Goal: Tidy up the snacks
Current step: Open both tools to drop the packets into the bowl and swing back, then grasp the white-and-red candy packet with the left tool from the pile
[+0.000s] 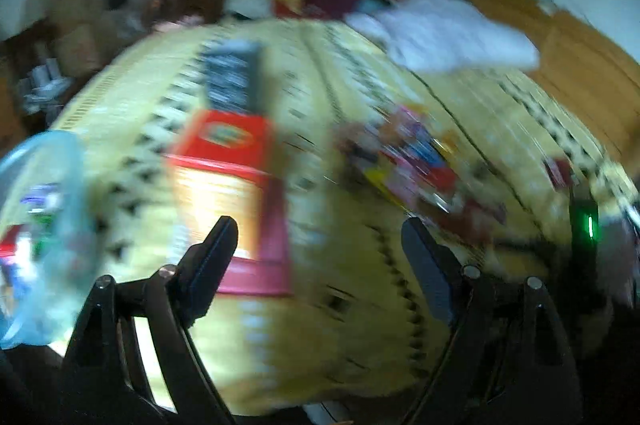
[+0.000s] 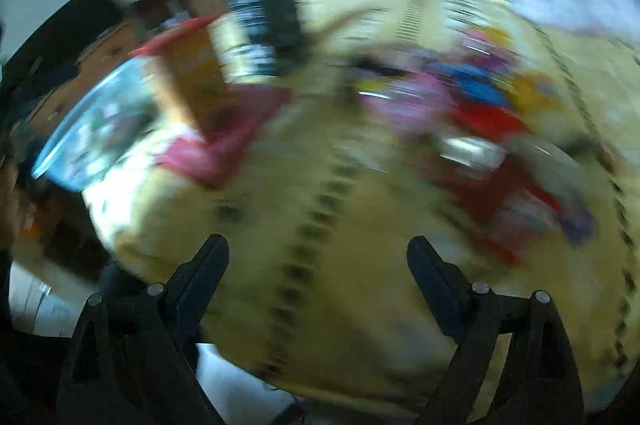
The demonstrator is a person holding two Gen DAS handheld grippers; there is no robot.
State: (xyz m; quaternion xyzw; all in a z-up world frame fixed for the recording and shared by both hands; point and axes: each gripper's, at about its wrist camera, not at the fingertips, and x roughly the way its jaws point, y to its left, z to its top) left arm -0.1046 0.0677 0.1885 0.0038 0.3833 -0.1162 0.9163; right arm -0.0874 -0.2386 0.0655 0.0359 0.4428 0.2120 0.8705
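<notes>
Both frames blurred. Left gripper (image 1: 318,245) and right gripper (image 2: 318,261): jaws spread, holding nothing. Snack pile (image 1: 412,165) lies on the yellow bed cover (image 1: 340,325), at 1 o'clock; red box (image 1: 236,193) at 11 o'clock.

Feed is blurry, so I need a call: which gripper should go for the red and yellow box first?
Probably left. The left gripper is open with the red and yellow box just beyond its left finger; from the right gripper, that box lies farther off.
</notes>
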